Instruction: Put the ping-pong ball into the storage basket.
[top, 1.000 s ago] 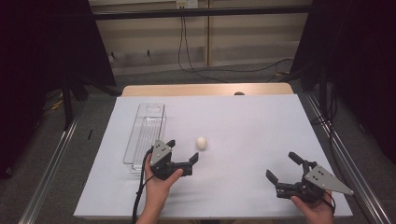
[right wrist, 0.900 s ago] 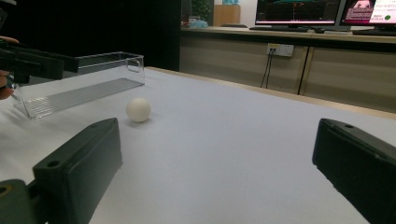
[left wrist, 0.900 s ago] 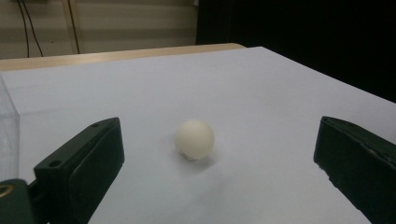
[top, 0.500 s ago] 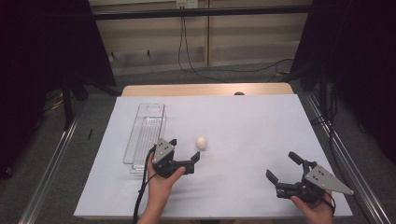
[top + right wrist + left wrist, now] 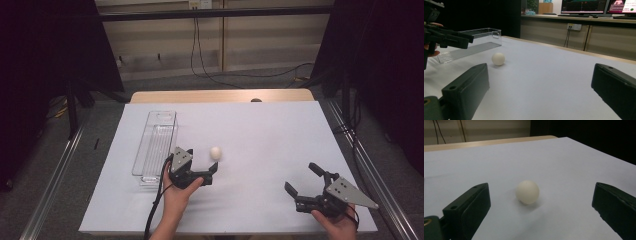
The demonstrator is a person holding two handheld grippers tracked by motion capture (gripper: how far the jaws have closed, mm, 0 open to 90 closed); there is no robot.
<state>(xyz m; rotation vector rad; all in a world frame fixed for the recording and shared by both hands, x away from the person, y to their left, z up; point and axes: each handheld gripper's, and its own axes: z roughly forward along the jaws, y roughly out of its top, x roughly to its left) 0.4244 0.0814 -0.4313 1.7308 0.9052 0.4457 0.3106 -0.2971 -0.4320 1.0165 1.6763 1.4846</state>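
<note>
High view: small white round ball (image 5: pixel 215 153) seen at frame centre on white table sheet (image 5: pixel 270 135), untouched. Left gripper (image 5: pixel 201 170) held just below-left of ball, jaws spread wide, nothing grasped. Right gripper (image 5: pixel 306 181) at lower right, well apart, jaws likewise released. Clear plastic rectangular tray (image 5: pixel 155 144) shown left of ball.

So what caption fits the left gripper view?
Open left gripper faces a small white ball resting on the white table.
</note>
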